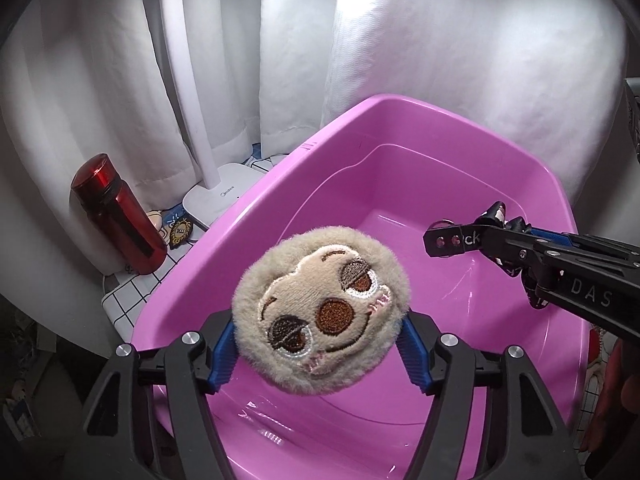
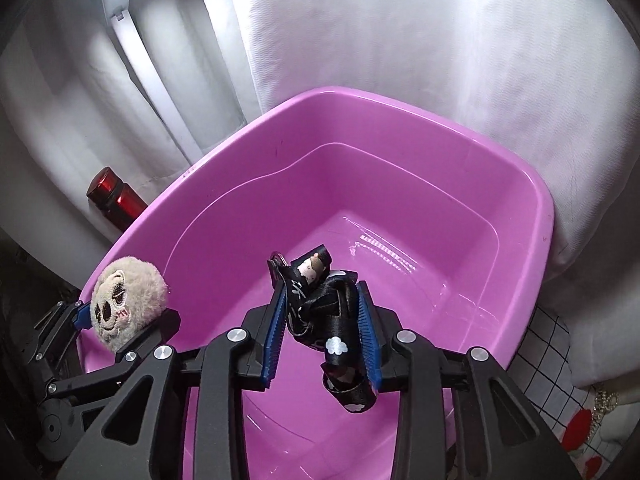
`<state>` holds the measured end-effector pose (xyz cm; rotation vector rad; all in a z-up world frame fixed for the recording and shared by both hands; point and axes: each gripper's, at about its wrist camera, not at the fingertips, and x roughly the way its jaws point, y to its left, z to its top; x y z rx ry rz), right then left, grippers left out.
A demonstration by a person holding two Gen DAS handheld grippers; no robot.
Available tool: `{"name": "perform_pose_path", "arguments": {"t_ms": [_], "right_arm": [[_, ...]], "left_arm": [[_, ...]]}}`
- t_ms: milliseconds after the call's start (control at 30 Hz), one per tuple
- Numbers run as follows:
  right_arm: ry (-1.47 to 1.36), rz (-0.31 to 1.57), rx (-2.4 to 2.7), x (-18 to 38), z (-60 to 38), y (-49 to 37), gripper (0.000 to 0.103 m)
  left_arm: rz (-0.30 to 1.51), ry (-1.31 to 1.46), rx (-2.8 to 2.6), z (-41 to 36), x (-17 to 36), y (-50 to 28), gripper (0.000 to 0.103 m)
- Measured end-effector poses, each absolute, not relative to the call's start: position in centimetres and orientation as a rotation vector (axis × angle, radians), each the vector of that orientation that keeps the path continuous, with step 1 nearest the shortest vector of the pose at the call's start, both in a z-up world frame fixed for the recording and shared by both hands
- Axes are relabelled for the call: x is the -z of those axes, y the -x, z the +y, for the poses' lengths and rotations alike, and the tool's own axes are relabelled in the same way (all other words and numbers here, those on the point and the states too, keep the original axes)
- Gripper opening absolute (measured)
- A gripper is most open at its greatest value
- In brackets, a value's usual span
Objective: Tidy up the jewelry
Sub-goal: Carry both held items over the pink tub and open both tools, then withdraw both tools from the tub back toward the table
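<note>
White curtains (image 1: 440, 60) hang across the far side, brightly lit from behind at the top. A white desk lamp (image 1: 224, 196) stands at the left on a white grid-patterned tablecloth (image 1: 128, 296), near a red bottle (image 1: 116, 216) beside it.

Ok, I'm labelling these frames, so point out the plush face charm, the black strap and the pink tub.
plush face charm (image 1: 320, 308): left wrist view, on its embroidered face.
black strap (image 2: 320, 304): right wrist view, on the bunched satin middle.
pink tub (image 2: 400, 98): right wrist view, on the far rim.
</note>
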<state>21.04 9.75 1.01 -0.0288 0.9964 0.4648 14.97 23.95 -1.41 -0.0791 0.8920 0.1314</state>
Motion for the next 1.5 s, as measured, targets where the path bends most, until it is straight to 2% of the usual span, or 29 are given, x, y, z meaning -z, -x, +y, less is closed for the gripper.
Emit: {"name": "perform_pose_path", "arguments": {"t_ms": [33, 67, 200, 800, 1500], "right_arm": [[0.038, 0.986, -0.455, -1.2, 9.8, -21.0, 0.05], [0.048, 0.975, -0.45, -1.3, 9.8, -21.0, 0.058], [0.063, 0.952, -0.43, -1.9, 9.4, -21.0, 0.06], [-0.006, 0.906, -0.426, -3.1, 6.4, -18.5, 0.06], [-0.071, 0.85, -0.404, -4.1, 0.3, -11.7, 0.06]], "left_arm": [[0.892, 0.079, -0.134, 24.0, 1.4, -15.0, 0.071], [0.892, 0.078, -0.138, 24.1, 1.4, -14.9, 0.079], [0.887, 0.083, -0.145, 24.3, 1.3, -14.8, 0.087], [0.87, 0.105, -0.166, 23.4, -0.5, -12.7, 0.087], [0.852, 0.066, -0.147, 18.4, -2.5, -8.8, 0.087]]}}
